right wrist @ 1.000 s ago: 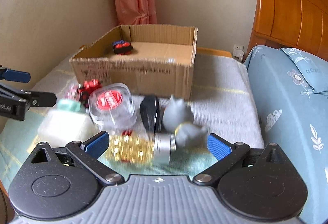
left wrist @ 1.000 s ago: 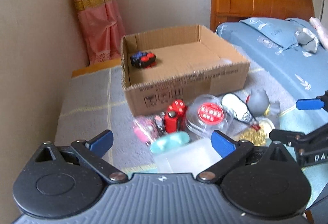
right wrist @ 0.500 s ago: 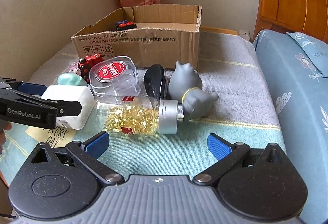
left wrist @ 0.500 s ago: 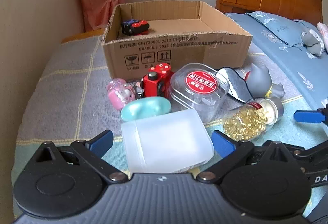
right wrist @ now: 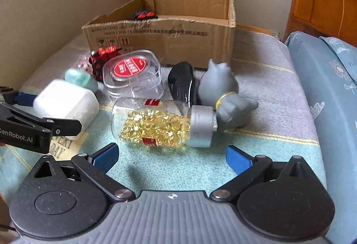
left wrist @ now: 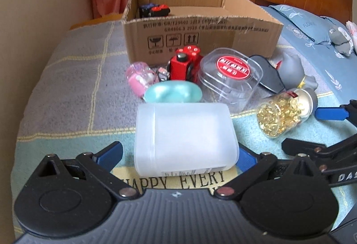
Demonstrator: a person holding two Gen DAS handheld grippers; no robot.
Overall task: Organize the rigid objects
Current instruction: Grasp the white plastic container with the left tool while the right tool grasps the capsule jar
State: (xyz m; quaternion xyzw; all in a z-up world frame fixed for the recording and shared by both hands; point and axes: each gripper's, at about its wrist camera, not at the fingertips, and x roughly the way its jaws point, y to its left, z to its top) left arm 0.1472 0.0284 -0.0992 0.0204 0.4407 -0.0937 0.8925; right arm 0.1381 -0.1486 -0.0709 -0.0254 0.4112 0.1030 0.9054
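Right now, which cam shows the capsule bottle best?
Right wrist. The capsule bottle lies on its side, whole and centred just ahead of the open fingers, cap and labels visible. Left wrist shows it foreshortened, off to the right.

Both cameras sit low over the near edge of the blanket [left wrist: 67,78], facing the cardboard box [left wrist: 200,32] at the far edge. Left wrist view is at the near left, very close to the frosted white box [left wrist: 185,136]. Right wrist view is further right, close to the capsule bottle [right wrist: 156,125]. Both share the clutter, box, curtain and headboard. Each sees the other: right gripper [left wrist: 330,130] at the left view's right edge, left gripper [right wrist: 44,114] at the right view's left edge.
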